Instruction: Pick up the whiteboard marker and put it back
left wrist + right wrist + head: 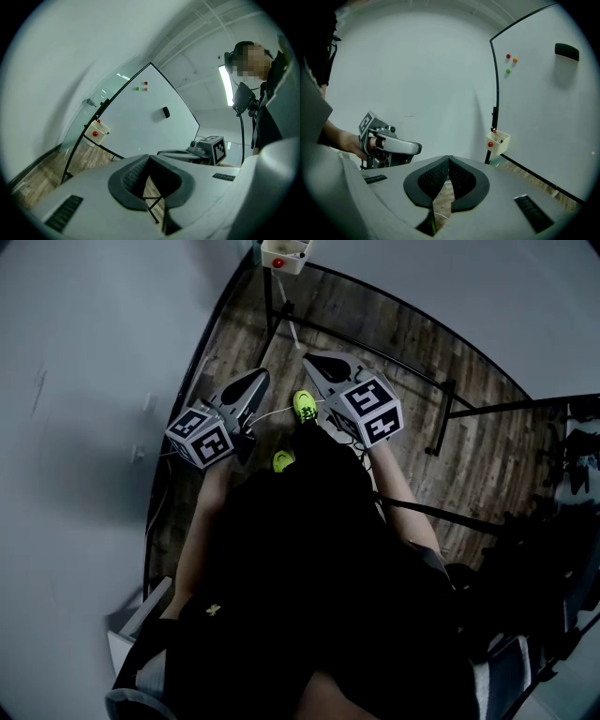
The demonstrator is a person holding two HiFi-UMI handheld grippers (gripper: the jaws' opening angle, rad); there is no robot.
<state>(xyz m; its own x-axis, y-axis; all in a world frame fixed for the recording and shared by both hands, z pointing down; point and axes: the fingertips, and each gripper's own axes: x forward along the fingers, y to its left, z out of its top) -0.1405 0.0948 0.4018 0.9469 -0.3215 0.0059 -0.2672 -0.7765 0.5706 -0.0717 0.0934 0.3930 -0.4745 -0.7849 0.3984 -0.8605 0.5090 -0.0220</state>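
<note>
No whiteboard marker shows clearly. A small white holder box (498, 142) with a red dot hangs at the lower corner of the whiteboard (543, 117); a red tip and a dark bit stick out of it. The same box (97, 130) appears in the left gripper view and at the top of the head view (284, 254). My left gripper (150, 158) points level at the board, its pads meeting at the tips with nothing between them. My right gripper (449, 159) is shut and empty too. Both are held side by side, left (258, 379) and right (311, 360), short of the board.
A black eraser (566, 51) and three small magnets (511, 61) stick to the whiteboard. Its black stand legs (441, 418) spread over the wood floor. A grey wall (84, 381) runs along the left. My yellow-green shoes (305, 406) are below the grippers.
</note>
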